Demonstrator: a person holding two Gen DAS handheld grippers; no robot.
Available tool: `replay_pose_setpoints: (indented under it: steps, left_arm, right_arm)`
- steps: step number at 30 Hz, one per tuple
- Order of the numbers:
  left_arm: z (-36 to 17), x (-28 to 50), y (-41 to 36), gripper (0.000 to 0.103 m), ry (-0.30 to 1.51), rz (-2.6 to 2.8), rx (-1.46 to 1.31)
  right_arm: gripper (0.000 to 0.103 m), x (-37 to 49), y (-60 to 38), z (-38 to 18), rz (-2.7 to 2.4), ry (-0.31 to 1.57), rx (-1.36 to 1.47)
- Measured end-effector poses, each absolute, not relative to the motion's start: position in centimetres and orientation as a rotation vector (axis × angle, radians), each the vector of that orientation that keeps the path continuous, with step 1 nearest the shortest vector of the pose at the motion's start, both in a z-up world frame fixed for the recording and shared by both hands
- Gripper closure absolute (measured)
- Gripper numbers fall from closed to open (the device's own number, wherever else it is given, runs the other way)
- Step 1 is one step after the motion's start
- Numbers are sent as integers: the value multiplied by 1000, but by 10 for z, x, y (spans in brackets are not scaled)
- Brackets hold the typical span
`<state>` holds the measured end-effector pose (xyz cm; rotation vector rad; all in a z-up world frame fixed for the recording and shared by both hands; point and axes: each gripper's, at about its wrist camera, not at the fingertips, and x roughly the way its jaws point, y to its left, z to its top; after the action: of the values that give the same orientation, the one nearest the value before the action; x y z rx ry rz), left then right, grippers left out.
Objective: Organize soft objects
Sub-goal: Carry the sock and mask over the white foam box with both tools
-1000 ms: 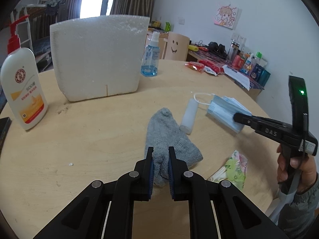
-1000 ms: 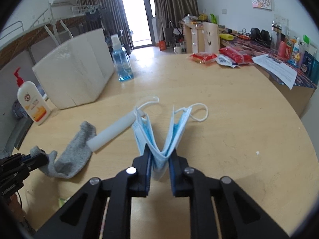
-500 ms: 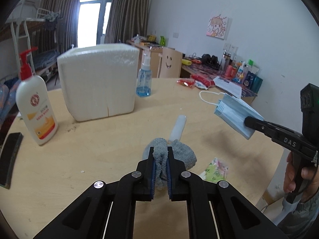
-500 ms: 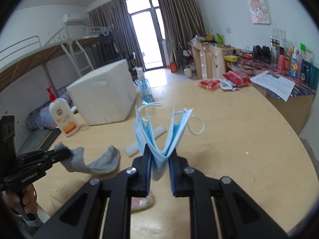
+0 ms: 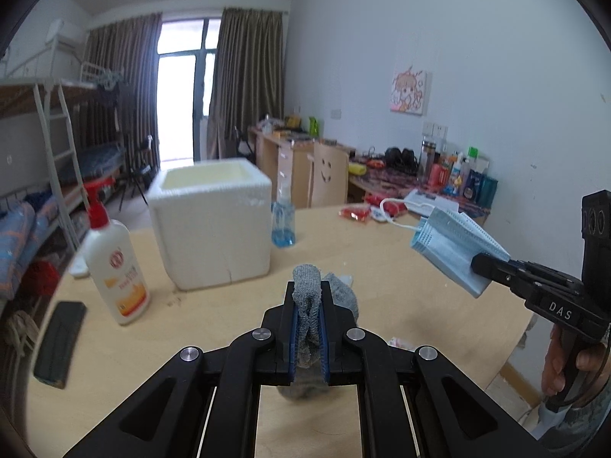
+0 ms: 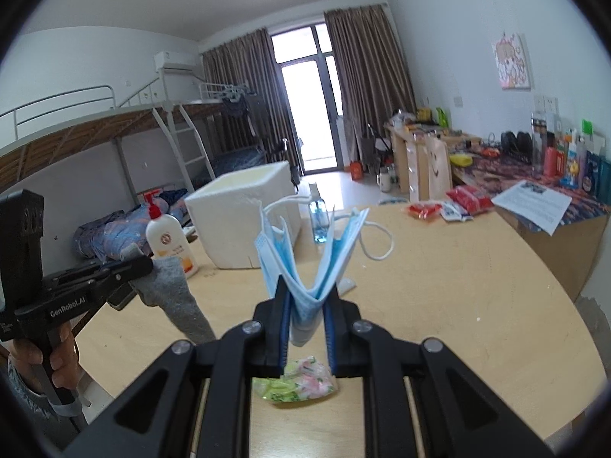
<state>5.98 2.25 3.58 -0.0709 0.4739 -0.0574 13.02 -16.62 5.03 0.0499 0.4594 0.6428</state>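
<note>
My left gripper (image 5: 307,297) is shut on a grey sock (image 5: 305,301), which hangs off the wooden table (image 5: 152,343); the right wrist view shows the sock (image 6: 173,290) dangling from that gripper (image 6: 147,265) at the left. A folded stack of blue face masks (image 6: 305,263) is clamped in my right gripper (image 6: 307,295), the ear loops sticking up. In the left wrist view the masks (image 5: 454,246) and the right gripper (image 5: 477,261) are in the air at the right. An open white foam box (image 5: 212,225) stands at the table's back.
A lotion pump bottle (image 5: 114,263) and a dark phone (image 5: 61,343) are at the left. A blue spray bottle (image 5: 283,221) stands beside the box. A flowered packet (image 6: 296,381) lies near the front edge. Red snack packets (image 6: 446,206) lie at the far right.
Both grippers have risen off the table. The sock, which lay flat on the wood, now hangs in the air. The masks have lifted and moved toward the box.
</note>
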Motion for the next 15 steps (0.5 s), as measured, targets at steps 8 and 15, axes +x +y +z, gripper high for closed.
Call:
replay_pose_setpoints:
  steps: [8, 15]
  left_arm:
    - [68, 24, 25, 94, 343, -7, -19]
    - [80, 7, 28, 94, 287, 43, -4]
  right_arm:
    - [84, 109, -160, 69, 671, 377, 19]
    - [84, 97, -147, 75, 721, 336, 5]
